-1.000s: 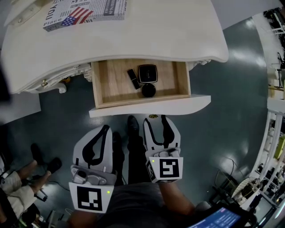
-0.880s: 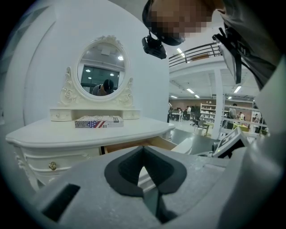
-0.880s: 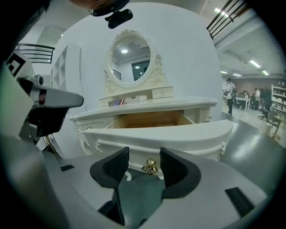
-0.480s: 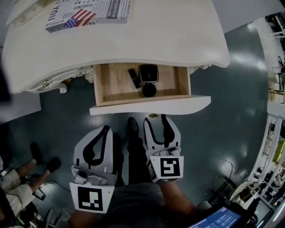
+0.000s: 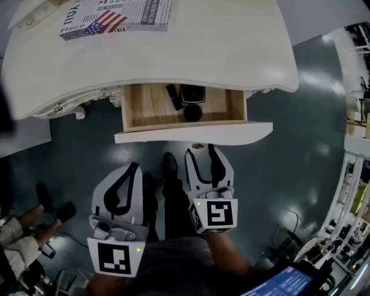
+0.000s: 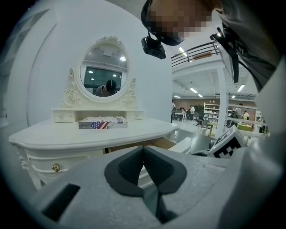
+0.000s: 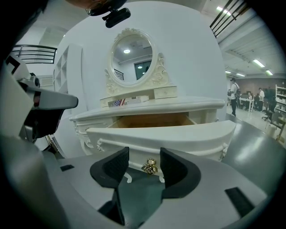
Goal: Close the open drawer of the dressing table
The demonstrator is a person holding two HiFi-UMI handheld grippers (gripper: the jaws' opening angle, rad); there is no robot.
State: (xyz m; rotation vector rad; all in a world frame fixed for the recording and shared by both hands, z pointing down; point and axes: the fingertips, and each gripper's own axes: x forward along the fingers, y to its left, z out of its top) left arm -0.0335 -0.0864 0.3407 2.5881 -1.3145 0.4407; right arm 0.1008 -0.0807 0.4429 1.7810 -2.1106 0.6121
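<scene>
The white dressing table (image 5: 231,46) has its drawer (image 5: 144,118) partly open, showing a wooden floor with three small black items (image 5: 192,111). The curved white drawer front (image 5: 243,133) carries a gold knob (image 5: 198,146). My right gripper (image 5: 200,151) is open right at the front, and in the right gripper view the knob (image 7: 149,167) sits between its pads (image 7: 117,166). I cannot tell whether they touch the front. My left gripper (image 5: 133,169) hangs lower and to the left, shut and empty, well short of the drawer; its closed tips (image 6: 143,151) point at the table (image 6: 89,134).
A newspaper-print box with a flag (image 5: 115,16) lies on the tabletop below the oval mirror (image 6: 106,74). The holder's dark shoe (image 5: 169,165) stands between the grippers. A seated person's legs (image 5: 23,237) are at lower left. Shelving (image 5: 352,173) lines the right side.
The drawer has slid further in under the tabletop, so less of its wooden floor shows. My right gripper has moved forward with the drawer front. The left gripper has barely moved.
</scene>
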